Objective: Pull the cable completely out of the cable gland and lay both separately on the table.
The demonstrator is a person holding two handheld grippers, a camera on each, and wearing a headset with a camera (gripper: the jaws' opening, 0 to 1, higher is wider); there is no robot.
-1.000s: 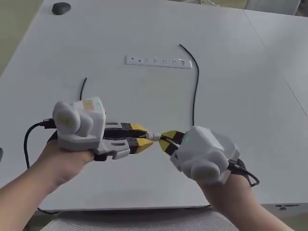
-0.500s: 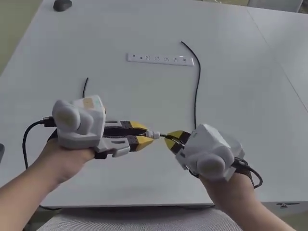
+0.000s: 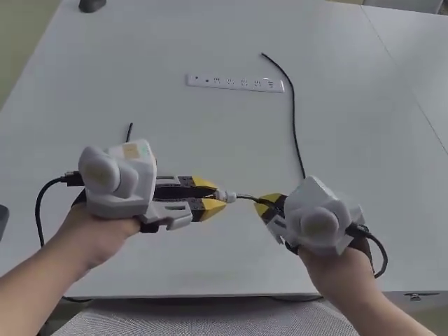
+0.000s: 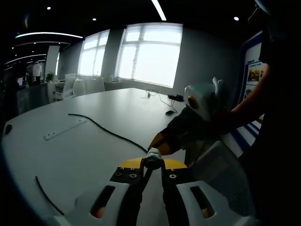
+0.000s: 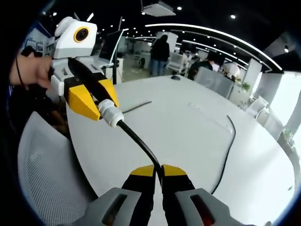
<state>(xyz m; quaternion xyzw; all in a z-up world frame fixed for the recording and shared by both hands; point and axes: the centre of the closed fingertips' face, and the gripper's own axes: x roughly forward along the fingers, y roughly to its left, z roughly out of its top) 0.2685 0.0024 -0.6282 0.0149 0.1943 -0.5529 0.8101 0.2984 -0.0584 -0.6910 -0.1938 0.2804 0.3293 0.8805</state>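
Observation:
A small white cable gland [image 3: 225, 197] is pinched in the yellow tips of my left gripper [image 3: 213, 199], which is shut on it above the table's near edge. A black cable [image 3: 245, 199] runs out of the gland to my right gripper [image 3: 264, 205], which is shut on it a short way to the right. Past that gripper the cable trails far across the table [image 3: 210, 42]. The left gripper view shows the gland [image 4: 153, 157] between its jaws. The right gripper view shows the cable [image 5: 136, 139] stretched from its jaws to the gland [image 5: 110, 113].
A white power strip [image 3: 234, 82] lies at the far middle of the table. A short black wire [image 3: 129, 131] lies to the left, and a dark mouse [image 3: 91, 5] sits at the far left corner. A person's hands hold both grippers.
My right gripper has moved right, away from the left one. The gap between them has widened and more black cable now shows between the gland and the right jaws.

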